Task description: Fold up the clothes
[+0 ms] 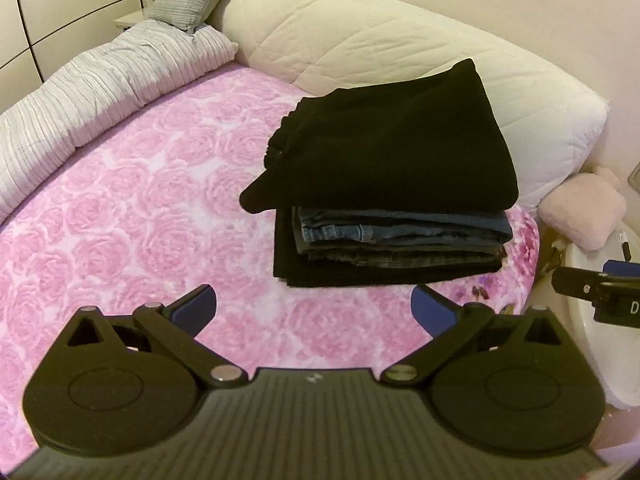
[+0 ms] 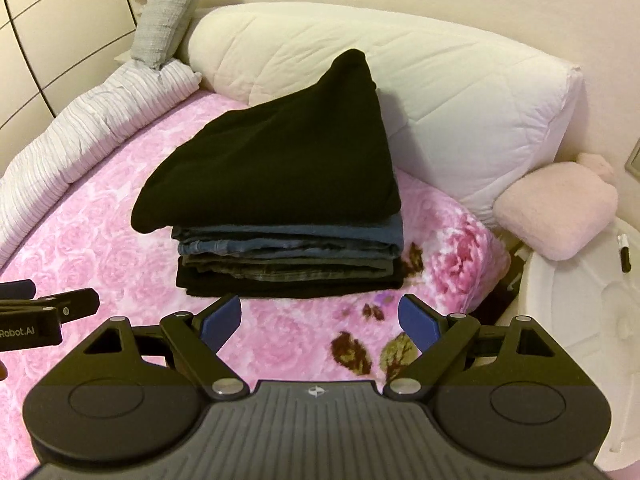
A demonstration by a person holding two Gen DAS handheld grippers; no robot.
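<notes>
A stack of folded clothes sits on the pink rose-patterned blanket (image 1: 120, 216) (image 2: 100, 248). A folded black garment (image 1: 384, 136) (image 2: 280, 160) lies on top, blue jeans (image 1: 400, 228) (image 2: 288, 240) under it, and darker pieces at the bottom. My left gripper (image 1: 314, 308) is open, empty, a short way in front of the stack. My right gripper (image 2: 320, 320) is open and empty too, just before the stack's front edge. In the right wrist view the left gripper's body shows at the left edge; in the left wrist view the right gripper's shows at the right edge.
A large white quilted pillow (image 1: 380, 32) (image 2: 440, 92) leans behind the stack. A striped grey bolster (image 1: 92, 92) (image 2: 100, 112) runs along the left. A pink plush cushion (image 1: 584, 212) (image 2: 560, 212) and a white round object (image 2: 580, 320) sit at the right, past the bed's edge.
</notes>
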